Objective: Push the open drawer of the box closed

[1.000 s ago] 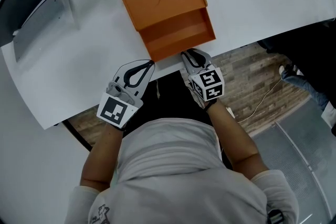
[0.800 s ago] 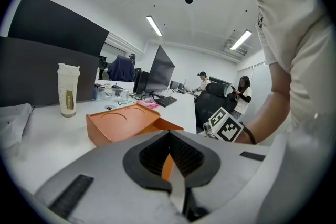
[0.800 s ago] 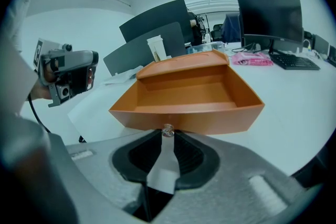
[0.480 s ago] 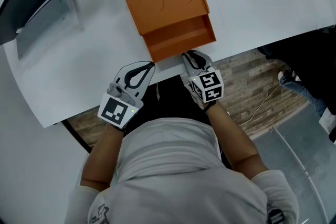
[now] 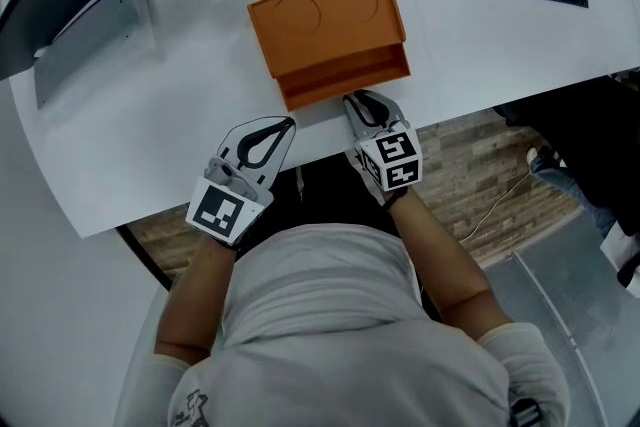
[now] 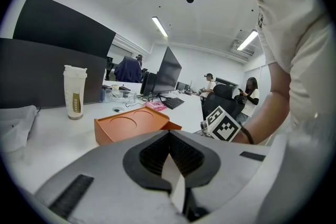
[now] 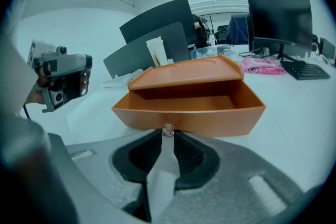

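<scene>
— drawer position, please?
— it stands partly out of the orange box, on the side of the box that faces the person.
— and the right gripper?
— just in front of the box, with its jaws pressed together. the tips are against the small clear knob on the drawer front.
— the left gripper?
— also on the person's side of the box, but to the left and apart from it. its jaws are closed too and pinch nothing. it is above the edge of the white table.
</scene>
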`<state>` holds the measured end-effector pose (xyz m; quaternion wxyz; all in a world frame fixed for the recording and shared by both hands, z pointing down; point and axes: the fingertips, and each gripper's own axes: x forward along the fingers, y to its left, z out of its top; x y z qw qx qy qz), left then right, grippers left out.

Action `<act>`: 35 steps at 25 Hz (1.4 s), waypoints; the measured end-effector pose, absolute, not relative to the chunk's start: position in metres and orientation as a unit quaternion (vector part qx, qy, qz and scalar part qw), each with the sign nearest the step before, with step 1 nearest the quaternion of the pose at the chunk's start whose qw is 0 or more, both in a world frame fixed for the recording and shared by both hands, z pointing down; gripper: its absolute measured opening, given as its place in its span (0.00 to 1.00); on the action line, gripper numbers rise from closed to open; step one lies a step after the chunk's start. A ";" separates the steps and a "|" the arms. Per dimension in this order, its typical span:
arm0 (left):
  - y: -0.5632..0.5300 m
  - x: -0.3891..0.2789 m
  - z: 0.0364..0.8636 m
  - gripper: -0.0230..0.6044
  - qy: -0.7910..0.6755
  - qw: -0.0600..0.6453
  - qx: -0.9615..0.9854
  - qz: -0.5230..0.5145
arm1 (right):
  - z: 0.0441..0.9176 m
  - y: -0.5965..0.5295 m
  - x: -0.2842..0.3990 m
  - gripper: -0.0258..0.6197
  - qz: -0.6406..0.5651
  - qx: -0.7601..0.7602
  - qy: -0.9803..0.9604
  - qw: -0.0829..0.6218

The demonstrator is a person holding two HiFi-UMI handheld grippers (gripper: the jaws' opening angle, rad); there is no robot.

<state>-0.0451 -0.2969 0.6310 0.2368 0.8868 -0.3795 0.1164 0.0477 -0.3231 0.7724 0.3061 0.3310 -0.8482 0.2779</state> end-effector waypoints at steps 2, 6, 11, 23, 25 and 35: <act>-0.300 -0.045 0.632 0.04 -0.382 0.238 0.885 0.117 | 0.772 -0.329 0.045 0.15 0.278 0.329 -0.849 0.305; -0.306 -0.046 0.635 0.04 -0.387 0.243 0.882 0.119 | 0.772 -0.342 0.039 0.15 0.276 0.326 -0.852 0.303; -0.311 -0.050 0.640 0.04 -0.393 0.249 0.877 0.120 | 0.773 -0.353 0.033 0.15 0.274 0.321 -0.854 0.303; -0.320 -0.056 0.648 0.04 -0.406 0.255 0.869 0.120 | 0.774 -0.380 0.018 0.15 0.268 0.314 -0.860 0.301; -0.321 -0.057 0.649 0.03 -0.407 0.257 0.868 0.121 | 0.774 -0.381 0.017 0.15 0.268 0.313 -0.860 0.301; -0.317 -0.057 0.649 0.04 -0.407 0.252 0.869 0.123 | 0.774 -0.381 0.018 0.16 0.268 0.312 -0.861 0.301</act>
